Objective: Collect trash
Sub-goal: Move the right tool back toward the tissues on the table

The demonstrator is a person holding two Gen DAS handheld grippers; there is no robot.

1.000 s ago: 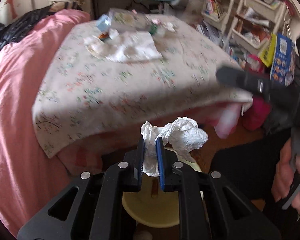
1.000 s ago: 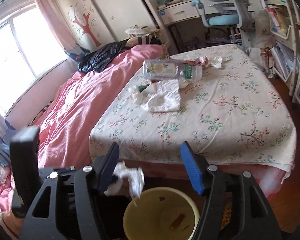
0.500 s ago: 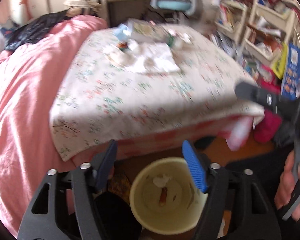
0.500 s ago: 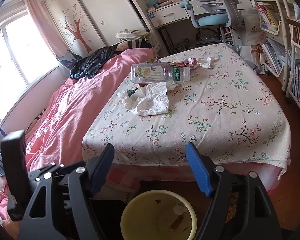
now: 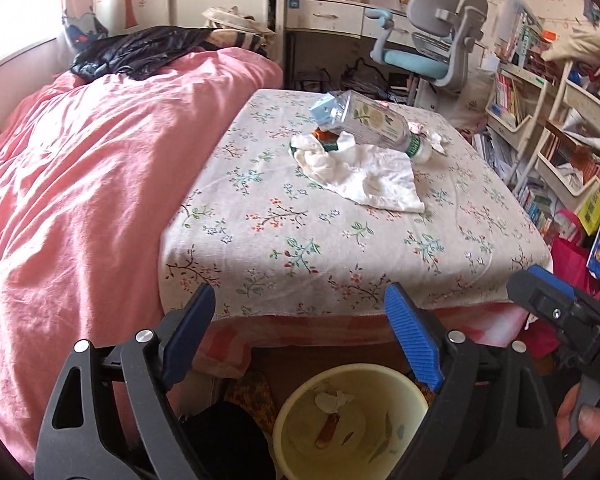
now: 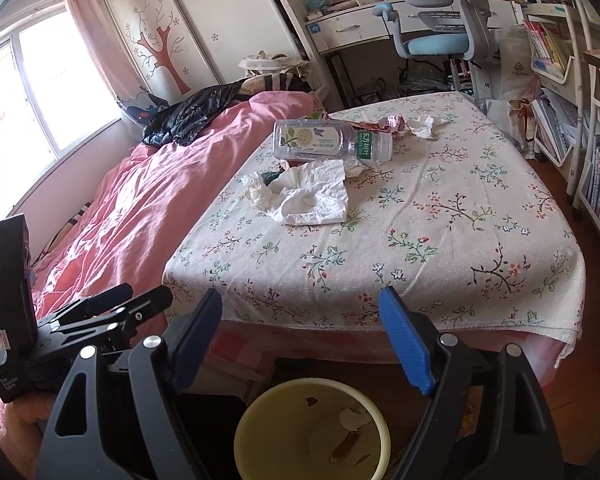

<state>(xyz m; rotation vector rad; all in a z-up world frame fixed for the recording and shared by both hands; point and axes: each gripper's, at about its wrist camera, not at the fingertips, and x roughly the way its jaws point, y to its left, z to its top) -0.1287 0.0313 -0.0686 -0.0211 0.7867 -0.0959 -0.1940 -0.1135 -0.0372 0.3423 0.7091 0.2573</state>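
Crumpled tissue (image 5: 364, 176) lies at upper centre on the floral bed (image 5: 340, 248) against the plastic bottle (image 5: 374, 124), while at the lower edge my left gripper (image 5: 300, 336) and right gripper (image 6: 302, 330) spread their empty, opening jaws above the yellow bin (image 5: 300, 408).

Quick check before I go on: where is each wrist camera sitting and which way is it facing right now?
Left wrist: behind the left gripper, jaws opening and empty, above the yellow bin, facing the floral bed; the right gripper and fingers show at right.
Right wrist: behind the right gripper, jaws opening and empty, above the yellow bin, facing the floral bed; the left gripper shows at left.
Shared: bin, bed, plastic bottle, white tissue, pink duvet, desk chair.
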